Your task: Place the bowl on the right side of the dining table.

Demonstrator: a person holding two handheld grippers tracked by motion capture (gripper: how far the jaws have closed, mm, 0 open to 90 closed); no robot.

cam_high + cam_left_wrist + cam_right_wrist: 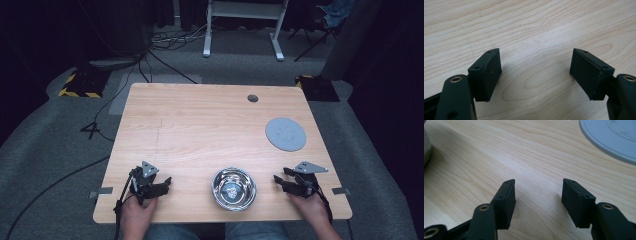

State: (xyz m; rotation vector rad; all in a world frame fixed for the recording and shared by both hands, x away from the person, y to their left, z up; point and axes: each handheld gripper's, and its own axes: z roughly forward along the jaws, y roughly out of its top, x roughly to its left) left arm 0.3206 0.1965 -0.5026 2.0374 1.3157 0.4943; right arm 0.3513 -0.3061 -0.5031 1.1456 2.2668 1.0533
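- A shiny round metal bowl [234, 188] sits near the front edge of the light wooden table [200, 125], right in front of the person.
- A flat round grey lid [285, 133] lies on the table farther back and to the right, well apart from the bowl.
- The left gripper [166, 183] rests low on the table to the left of the bowl. Its two black jaws are wide apart and hold nothing.
- The right gripper [278, 180] rests to the right of the bowl. Its jaws are apart too, with bare wood between them.
- Both grippers point in toward the bowl, which lies between them.
- The right gripper looks a bit closer to the bowl than the left one.
- The grey lid is on the right side, so I think the right gripper is the one to reach for it.
- In the right gripper view, the lid [614, 137] shows ahead and off to the right of the jaws.
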